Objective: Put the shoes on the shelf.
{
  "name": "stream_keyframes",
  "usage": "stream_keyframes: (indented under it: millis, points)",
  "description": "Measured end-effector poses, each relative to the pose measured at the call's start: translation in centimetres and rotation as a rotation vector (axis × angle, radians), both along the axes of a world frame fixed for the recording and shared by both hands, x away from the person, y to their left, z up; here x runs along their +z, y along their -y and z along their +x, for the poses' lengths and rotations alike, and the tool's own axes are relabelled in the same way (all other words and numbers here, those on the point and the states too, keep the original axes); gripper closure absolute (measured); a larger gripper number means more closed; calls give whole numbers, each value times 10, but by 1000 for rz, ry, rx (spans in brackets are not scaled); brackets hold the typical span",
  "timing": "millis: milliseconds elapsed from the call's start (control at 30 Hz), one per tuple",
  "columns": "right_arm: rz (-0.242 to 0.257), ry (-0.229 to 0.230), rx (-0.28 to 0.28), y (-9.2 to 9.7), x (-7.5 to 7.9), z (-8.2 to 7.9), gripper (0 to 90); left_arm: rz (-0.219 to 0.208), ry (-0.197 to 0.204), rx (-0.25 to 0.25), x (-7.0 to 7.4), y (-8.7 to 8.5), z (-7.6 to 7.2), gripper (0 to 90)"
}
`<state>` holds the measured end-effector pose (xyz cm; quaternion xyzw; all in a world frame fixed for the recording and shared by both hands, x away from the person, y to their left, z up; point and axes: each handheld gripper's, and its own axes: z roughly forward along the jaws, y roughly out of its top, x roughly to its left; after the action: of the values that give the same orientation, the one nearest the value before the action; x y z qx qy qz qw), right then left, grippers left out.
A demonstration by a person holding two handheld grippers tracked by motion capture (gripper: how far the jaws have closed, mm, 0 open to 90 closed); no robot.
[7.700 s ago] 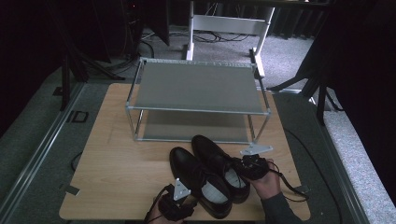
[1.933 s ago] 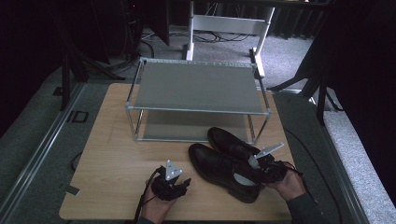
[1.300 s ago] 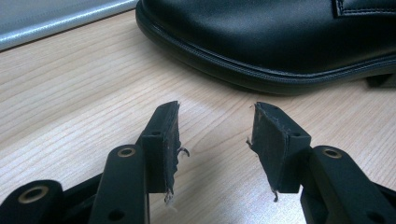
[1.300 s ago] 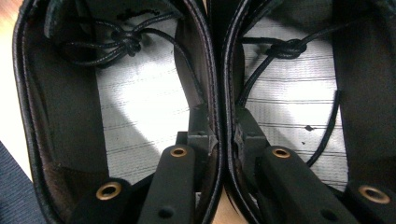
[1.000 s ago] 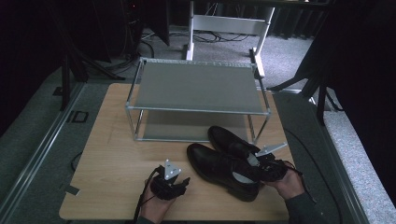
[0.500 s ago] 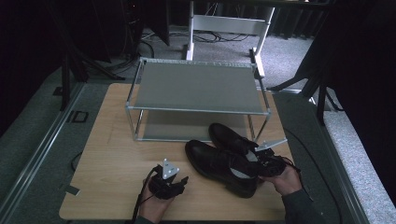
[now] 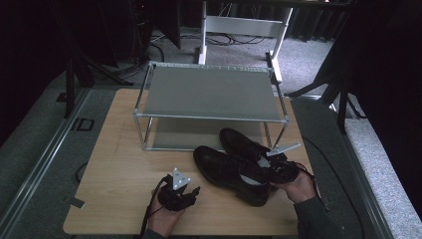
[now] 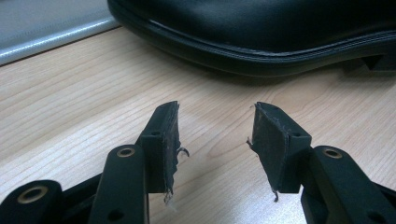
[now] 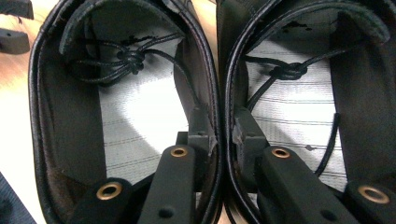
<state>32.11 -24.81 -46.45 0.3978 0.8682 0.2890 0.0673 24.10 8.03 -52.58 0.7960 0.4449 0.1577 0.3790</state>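
The pair of black shoes (image 7: 239,164) lies side by side on the worktop (image 7: 119,164), just in front of the low metal shelf rack (image 7: 209,94), toes pointing away and to your left, heels toward your right hand. Starting at the left, your left gripper (image 7: 191,191) rests low over the wood near the front edge; in the left gripper view its jaws stand spread with bare worktop between them, and the sole edge of the nearer shoe (image 8: 261,37) runs across just beyond the tips, not touching them. Moving right, your right gripper (image 7: 271,162) sits at the heel end of the shoes. In the right gripper view one jaw reaches inside the left-hand shoe (image 9: 135,121) and the other inside the right-hand shoe (image 9: 299,121), so the jaws pinch the two inner side walls together between them.
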Motion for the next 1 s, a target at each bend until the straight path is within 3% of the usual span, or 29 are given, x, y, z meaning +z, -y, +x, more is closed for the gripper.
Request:
stream_keyframes:
  millis: [433,1000]
  points:
    - [23,5,7,-17,4,12,804,-2,8,9,2,-3,2,515]
    - [67,9,-31,-38,3,32,803,-1,17,18,5,-1,9,506]
